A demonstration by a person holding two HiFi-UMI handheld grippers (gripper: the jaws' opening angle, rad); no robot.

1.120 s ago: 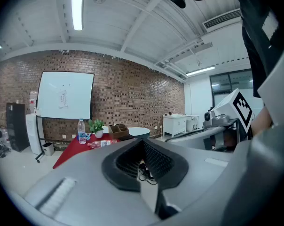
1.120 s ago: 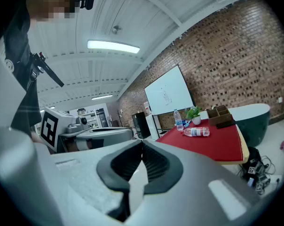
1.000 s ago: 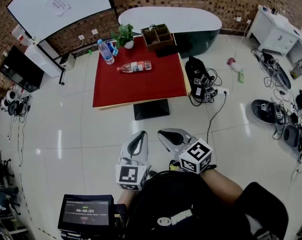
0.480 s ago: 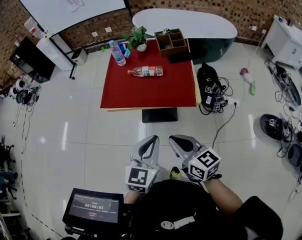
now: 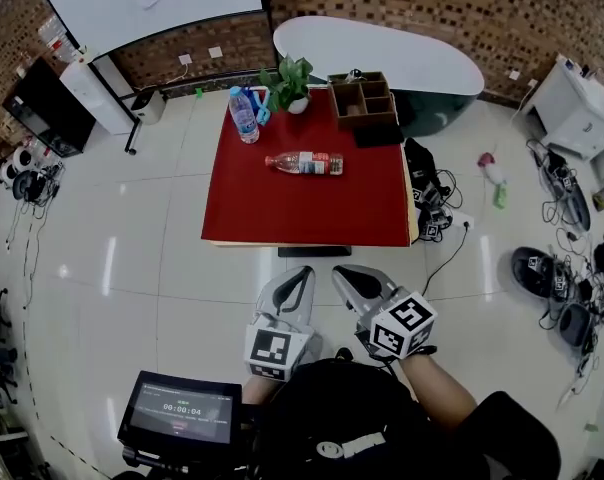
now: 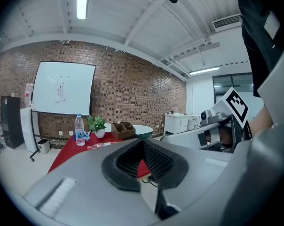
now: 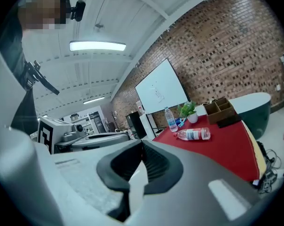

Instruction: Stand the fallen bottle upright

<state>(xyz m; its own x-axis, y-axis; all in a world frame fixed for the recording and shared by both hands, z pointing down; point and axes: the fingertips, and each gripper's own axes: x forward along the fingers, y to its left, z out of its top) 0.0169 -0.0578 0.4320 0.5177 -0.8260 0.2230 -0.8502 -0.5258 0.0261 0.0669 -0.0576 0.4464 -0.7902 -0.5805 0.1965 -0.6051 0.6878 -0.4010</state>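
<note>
The fallen bottle, clear with a red-and-white label, lies on its side on the red table; it also shows as the fallen bottle and, small, as the fallen bottle. My left gripper and right gripper hang side by side over the floor, well short of the table's near edge. Both are shut with nothing in them, as the left gripper and the right gripper show in their own views.
On the table's far side stand an upright water bottle, a potted plant, a wooden organiser and a black flat item. Bags and cables lie on the floor to the table's right. A screen sits near me.
The table has come closer in the head view. Both grippers moved forward toward it together and stayed shut. The fallen bottle has not moved on the table.
</note>
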